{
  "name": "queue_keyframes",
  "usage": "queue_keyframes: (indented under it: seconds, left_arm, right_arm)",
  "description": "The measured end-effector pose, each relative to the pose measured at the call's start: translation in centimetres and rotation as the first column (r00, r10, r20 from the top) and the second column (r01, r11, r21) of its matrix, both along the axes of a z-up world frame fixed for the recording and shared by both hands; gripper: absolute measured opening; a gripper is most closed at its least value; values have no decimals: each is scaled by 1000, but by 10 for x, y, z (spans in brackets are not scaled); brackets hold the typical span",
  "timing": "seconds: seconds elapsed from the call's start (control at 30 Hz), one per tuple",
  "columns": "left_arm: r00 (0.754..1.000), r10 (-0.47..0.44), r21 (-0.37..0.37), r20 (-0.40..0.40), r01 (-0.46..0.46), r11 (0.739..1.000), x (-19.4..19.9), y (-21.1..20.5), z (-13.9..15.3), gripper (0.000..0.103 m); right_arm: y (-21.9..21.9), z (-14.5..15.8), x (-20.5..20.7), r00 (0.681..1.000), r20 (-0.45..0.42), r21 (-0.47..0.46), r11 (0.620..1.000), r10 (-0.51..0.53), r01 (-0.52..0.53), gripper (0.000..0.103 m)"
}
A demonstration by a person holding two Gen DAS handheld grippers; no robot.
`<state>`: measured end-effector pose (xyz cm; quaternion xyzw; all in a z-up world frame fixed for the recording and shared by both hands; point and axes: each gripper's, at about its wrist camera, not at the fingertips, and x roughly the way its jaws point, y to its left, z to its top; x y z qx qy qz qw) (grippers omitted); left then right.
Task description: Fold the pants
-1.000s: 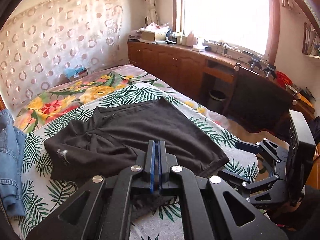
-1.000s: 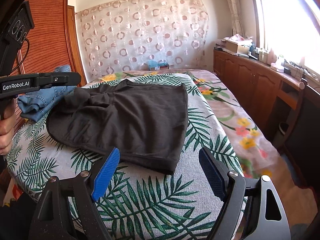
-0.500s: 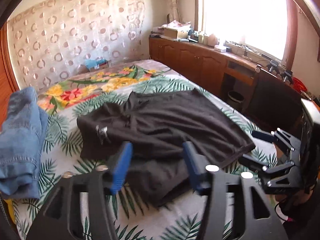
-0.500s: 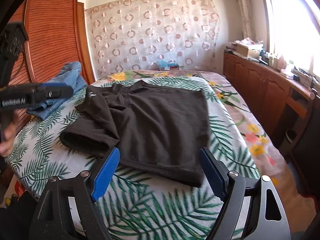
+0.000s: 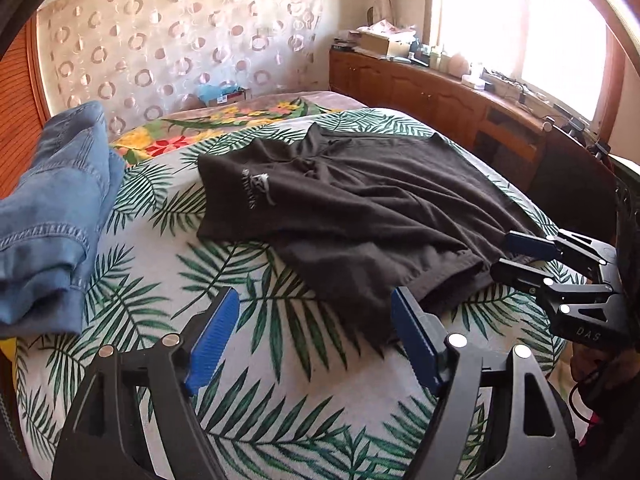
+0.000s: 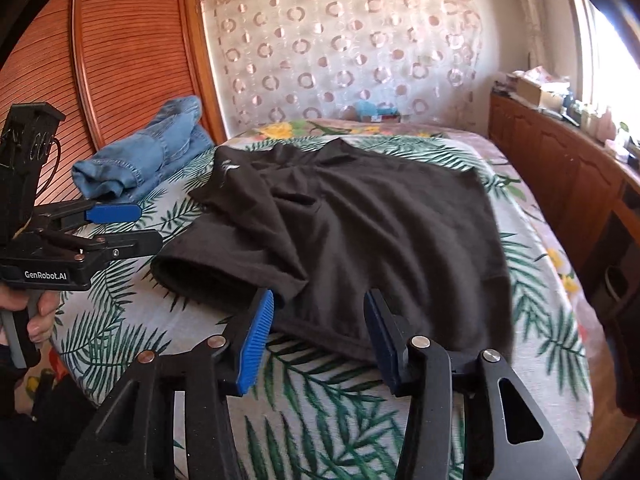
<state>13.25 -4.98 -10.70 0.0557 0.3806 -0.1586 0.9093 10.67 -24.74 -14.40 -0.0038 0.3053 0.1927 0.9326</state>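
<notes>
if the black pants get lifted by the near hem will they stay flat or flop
Probably flop: the black pants lie creased and bunched, so the cloth looks soft. Likely light, since the folded leg sags flat on the bedsheet. It may drag rather than slide.

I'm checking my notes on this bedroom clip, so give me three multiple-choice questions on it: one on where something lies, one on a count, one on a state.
1. Where is the crumpled blue denim garment?
A) on the palm-leaf-print bed sheet
B) on the floor
C) hung on a hook

2. How many garments lie on the sheet?
A) one
B) two
C) four

3. How does the black fabric garment lie?
A) rolled into a ball
B) on a hanger
C) spread out, one side folded over

Answers:
1 A, it rests on the sheet beside the black garment.
2 B, only the denim one and the black one show.
3 C, it lies wide with a flap doubled over.
</notes>
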Motion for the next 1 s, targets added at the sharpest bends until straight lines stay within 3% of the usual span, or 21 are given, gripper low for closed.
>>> queue_keyframes:
  seconds: [0.33, 0.43, 0.53, 0.83, 1.0]
  left_arm:
    - [1000, 5, -23, -6, -5, 1000, -6, 5, -3, 78]
    - [1000, 2, -28, -9, -2, 1000, -7, 5, -4, 78]
    - [1000, -7, -31, -10, 7, 1000, -9, 3, -4, 78]
    - [999, -34, -40, 9, 35, 999, -13, -6, 5, 78]
    - [999, -53, -36, 11, 54, 998, -12, -12, 5, 78]
  right_arm:
    - [1, 2, 9, 999, -44, -14, 999, 29, -30, 28]
    - [5, 6, 15, 998, -49, -22, 999, 36, -37, 12]
    - [7, 11, 12, 999, -34, -25, 999, 38, -39, 5]
    - [-8, 31, -7, 999, 41, -5, 1000, -5, 6, 1]
    - [-26, 33, -18, 998, 40, -1, 999, -44, 44, 1]
